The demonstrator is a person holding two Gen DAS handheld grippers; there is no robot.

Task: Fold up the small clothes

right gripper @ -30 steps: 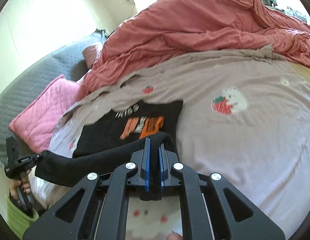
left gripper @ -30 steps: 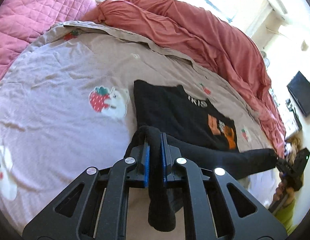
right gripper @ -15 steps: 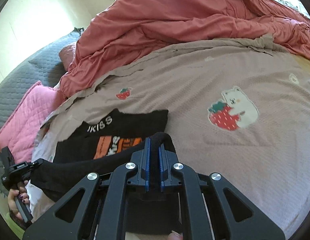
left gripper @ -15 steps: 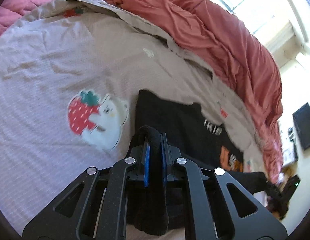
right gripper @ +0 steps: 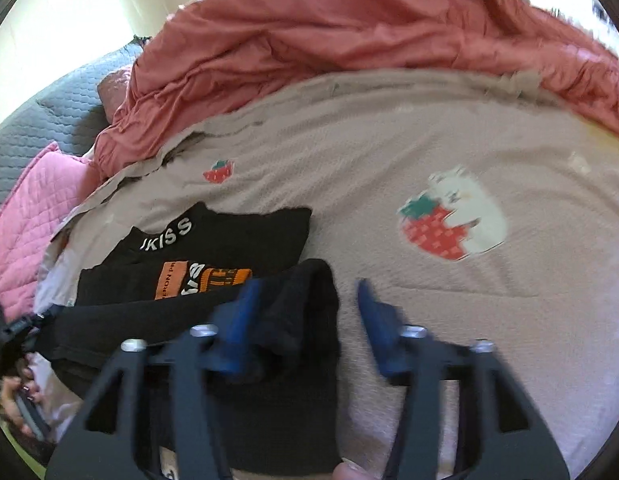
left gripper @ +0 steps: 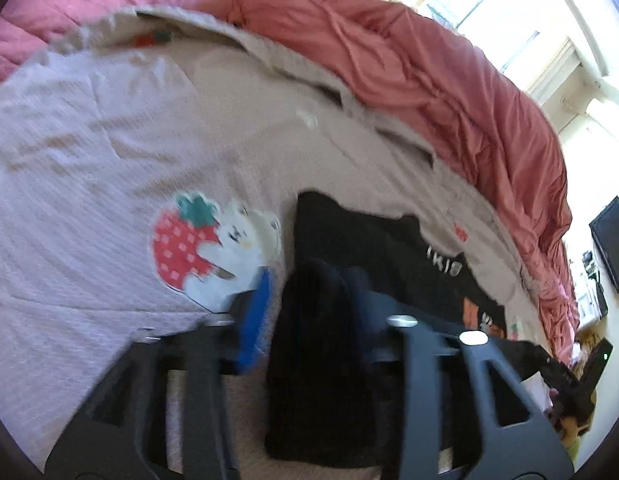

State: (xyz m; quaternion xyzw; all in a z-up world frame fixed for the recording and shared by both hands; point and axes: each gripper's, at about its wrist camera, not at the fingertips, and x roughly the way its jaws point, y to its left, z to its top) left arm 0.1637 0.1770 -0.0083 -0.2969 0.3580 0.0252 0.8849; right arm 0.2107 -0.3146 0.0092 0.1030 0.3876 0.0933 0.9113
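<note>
A small black T-shirt with an orange print and white letters [left gripper: 393,256] lies on the beige bedspread; it also shows in the right wrist view [right gripper: 237,240]. Its bottom hem is folded up over the body. My left gripper [left gripper: 309,304] is open, its blue fingers either side of the hem's corner [left gripper: 321,344]. My right gripper [right gripper: 305,312] is open too, with the other hem corner [right gripper: 305,312] lying between its fingers. The cloth is loose in both.
The beige bedspread with strawberry-and-bear patches [left gripper: 213,248] [right gripper: 453,224] covers the bed. A rumpled coral duvet [left gripper: 429,72] [right gripper: 349,20] lies along the far side. Pink quilted pillows [left gripper: 89,4] [right gripper: 25,208] sit at the head. A dark screen [left gripper: 611,244] hangs on the wall.
Both grippers carried the hem forward over the shirt and then opened, letting go of the cloth they were pinching.
</note>
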